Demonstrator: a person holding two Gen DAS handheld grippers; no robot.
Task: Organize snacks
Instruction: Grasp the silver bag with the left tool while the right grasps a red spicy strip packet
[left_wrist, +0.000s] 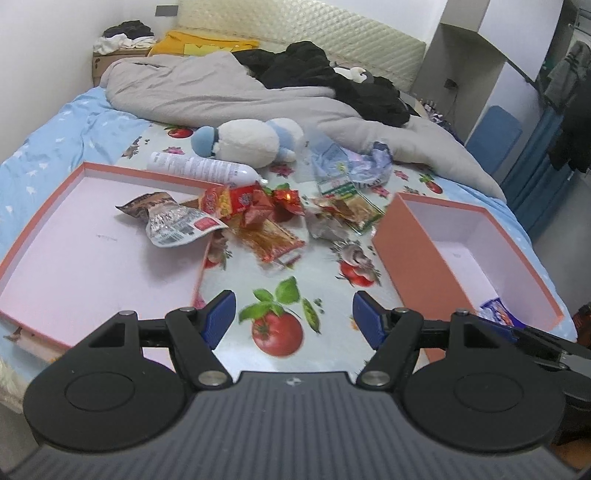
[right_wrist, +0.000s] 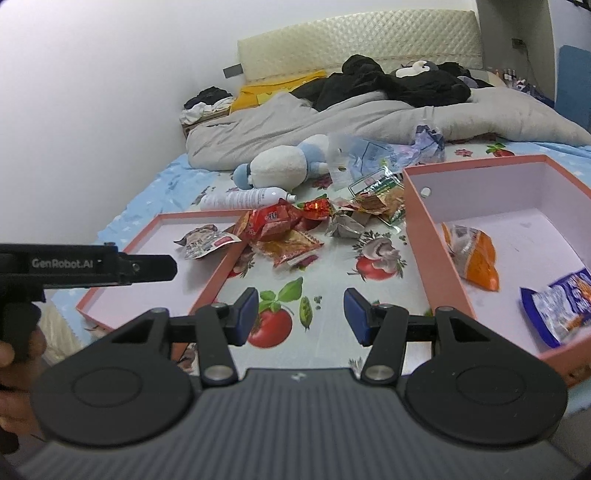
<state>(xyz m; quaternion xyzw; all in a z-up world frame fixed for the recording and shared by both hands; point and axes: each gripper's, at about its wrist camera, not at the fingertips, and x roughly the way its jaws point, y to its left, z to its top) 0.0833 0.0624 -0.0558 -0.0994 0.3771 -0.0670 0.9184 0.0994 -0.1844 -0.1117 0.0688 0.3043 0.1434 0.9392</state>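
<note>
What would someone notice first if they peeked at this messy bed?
Probably the bright heap of snack packets in the middle of the fruit-print cloth, between a shallow pink tray on the left and a deeper pink box on the right. Behind the heap lies a white and blue plush toy. The box already holds an orange packet and a blue packet.

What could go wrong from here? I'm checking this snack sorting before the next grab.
1. The red crinkly snack packets overlap in a pile, so one claw might lift several or drag neighbours.
2. The silver foil pouch hangs over the rim of the shallow pink tray; a nudge could tip it out.
3. The white plastic bottle lies on its side, so it may roll.
</note>
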